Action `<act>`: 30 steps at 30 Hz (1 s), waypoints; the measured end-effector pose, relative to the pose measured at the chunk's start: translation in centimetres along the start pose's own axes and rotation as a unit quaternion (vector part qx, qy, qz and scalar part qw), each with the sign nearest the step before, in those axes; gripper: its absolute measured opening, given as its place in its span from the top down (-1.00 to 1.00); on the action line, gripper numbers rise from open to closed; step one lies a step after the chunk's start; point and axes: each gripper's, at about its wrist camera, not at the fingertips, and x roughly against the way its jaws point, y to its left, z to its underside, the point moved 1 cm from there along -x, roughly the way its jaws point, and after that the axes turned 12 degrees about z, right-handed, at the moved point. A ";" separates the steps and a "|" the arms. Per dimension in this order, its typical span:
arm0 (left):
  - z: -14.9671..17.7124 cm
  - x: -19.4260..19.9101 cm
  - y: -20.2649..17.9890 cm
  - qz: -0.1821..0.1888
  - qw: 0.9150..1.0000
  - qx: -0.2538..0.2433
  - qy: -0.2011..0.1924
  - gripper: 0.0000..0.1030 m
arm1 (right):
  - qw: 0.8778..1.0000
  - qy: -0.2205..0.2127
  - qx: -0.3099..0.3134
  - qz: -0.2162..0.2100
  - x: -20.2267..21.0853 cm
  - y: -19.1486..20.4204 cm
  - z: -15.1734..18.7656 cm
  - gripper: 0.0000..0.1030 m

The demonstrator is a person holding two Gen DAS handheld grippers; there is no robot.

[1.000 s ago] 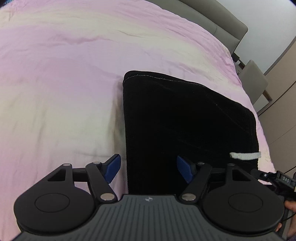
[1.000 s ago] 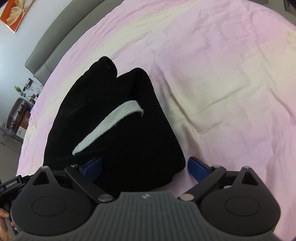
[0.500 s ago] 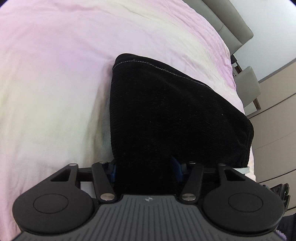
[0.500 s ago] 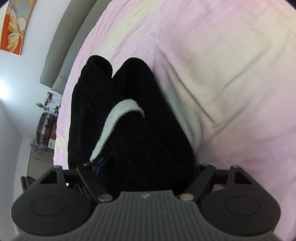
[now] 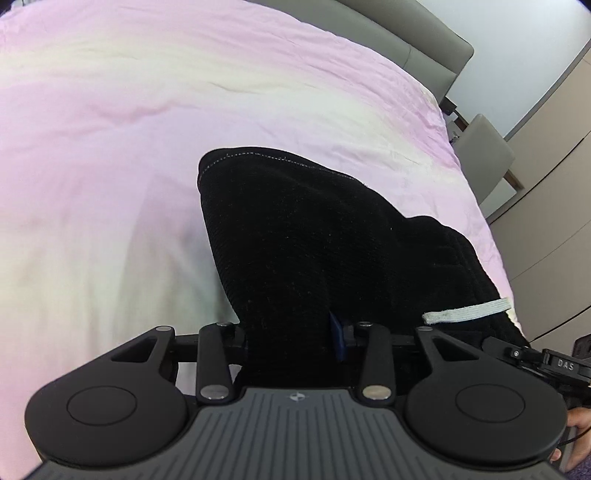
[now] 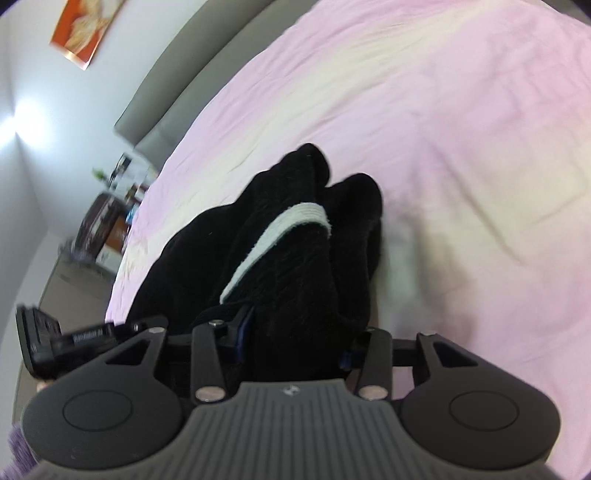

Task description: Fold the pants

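Observation:
Black pants, folded, lie on the pink and cream bed sheet, their near edge bunched and raised. My left gripper has this edge filling the gap between its blue pads; its jaws are still closing and press on the cloth. In the right wrist view the pants rise in thick folds, with a white waist cord across them. My right gripper grips the other end of that edge, its jaws also still closing on the fabric. The cord also shows beside the left gripper.
A grey headboard runs along the far side of the bed. A grey chair and beige cupboard fronts stand to the right. An orange picture hangs over a cluttered bedside table.
Both grippers went from wide open around the near edge of the pants to closed on it. The edge has come up off the sheet and bunched into folds.

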 end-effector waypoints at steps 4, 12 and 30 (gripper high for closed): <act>0.0 4.9 1.8 -0.029 0.999 -0.016 -0.004 0.17 | 0.999 0.016 0.012 -0.028 -1.1 5.0 2.3 0.25; 1.6 11.2 6.4 -0.073 0.997 -0.027 -0.002 0.17 | 0.997 0.050 0.029 -0.048 -3.8 12.2 8.3 0.26; 4.0 9.6 12.5 -0.122 0.991 -0.034 0.043 0.06 | 0.988 0.109 0.086 0.072 -8.0 14.8 14.3 0.21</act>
